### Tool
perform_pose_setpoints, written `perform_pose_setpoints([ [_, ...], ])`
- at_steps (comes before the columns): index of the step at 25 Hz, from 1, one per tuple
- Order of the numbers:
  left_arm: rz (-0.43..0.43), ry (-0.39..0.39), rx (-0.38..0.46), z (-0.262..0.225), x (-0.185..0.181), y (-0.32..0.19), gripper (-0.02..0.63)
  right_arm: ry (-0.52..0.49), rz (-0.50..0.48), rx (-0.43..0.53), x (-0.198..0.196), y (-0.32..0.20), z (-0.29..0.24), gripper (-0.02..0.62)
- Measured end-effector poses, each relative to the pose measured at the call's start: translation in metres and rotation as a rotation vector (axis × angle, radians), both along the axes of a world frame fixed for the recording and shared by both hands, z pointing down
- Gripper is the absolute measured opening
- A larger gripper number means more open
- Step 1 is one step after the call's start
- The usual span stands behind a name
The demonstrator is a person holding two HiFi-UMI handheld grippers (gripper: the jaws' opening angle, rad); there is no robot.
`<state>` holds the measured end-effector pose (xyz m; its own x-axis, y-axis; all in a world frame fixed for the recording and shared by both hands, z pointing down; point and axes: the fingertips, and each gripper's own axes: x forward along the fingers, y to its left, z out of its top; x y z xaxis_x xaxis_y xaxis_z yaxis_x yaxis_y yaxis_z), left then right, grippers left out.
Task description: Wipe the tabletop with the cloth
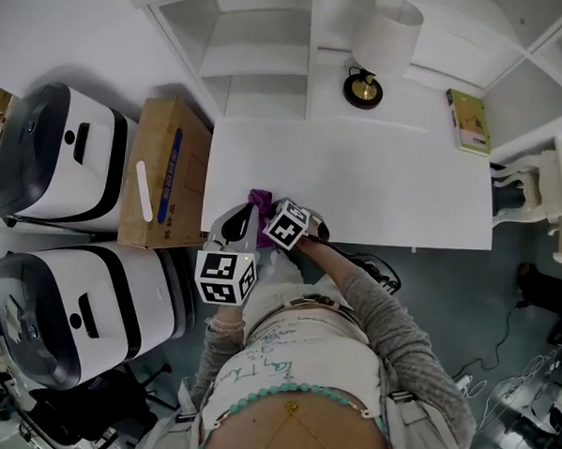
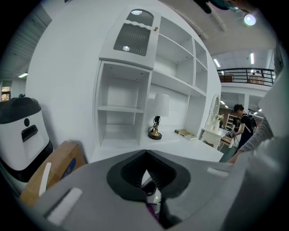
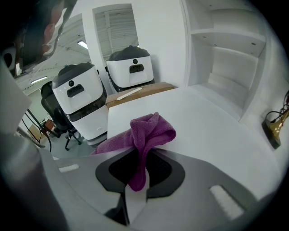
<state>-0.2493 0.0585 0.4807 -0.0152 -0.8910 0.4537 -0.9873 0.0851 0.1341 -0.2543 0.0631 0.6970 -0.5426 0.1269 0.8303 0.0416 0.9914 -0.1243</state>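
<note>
A purple cloth [image 1: 259,204] lies bunched at the near left corner of the white tabletop [image 1: 377,186]. My right gripper [image 1: 266,214] is shut on it. In the right gripper view a fold of the cloth [image 3: 146,133] hangs pinched between the jaws of the right gripper [image 3: 143,148], with the rest draped on the table edge. My left gripper [image 1: 232,229] hovers just left of the cloth at the table's near edge. In its own view the left gripper [image 2: 145,154] has its jaws closed together with nothing between them. A sliver of purple cloth [image 2: 149,210] shows below them.
A white-shaded lamp [image 1: 380,46] on a brass base and a green book [image 1: 469,121] stand at the table's far side, below white shelves [image 1: 262,49]. A cardboard box [image 1: 166,171] and two white-and-black machines [image 1: 64,156] sit left of the table. Cables [image 1: 377,266] lie on the floor.
</note>
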Motion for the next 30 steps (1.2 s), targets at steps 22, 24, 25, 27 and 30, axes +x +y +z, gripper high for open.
perform_pose_setpoints([
  [22, 0.073, -0.005, -0.007, -0.001, 0.035, -0.029, 0.002, 0.021, 0.026, 0.056, 0.041, -0.02, 0.0, 0.077],
  [24, 0.079, -0.005, -0.008, -0.001, 0.039, -0.031, 0.001, 0.027, 0.027, 0.069, 0.046, -0.022, 0.001, 0.077],
  [25, 0.083, -0.004, -0.008, -0.001, 0.041, -0.032, 0.001, 0.031, 0.027, 0.076, 0.049, -0.024, 0.001, 0.077],
  [27, 0.093, -0.001, -0.007, -0.001, 0.045, -0.035, 0.001, 0.038, 0.028, 0.091, 0.054, -0.026, 0.0, 0.077],
  [30, 0.11, 0.004, -0.007, 0.0, 0.053, -0.039, 0.0, 0.043, 0.033, 0.1, 0.062, -0.03, 0.001, 0.077],
])
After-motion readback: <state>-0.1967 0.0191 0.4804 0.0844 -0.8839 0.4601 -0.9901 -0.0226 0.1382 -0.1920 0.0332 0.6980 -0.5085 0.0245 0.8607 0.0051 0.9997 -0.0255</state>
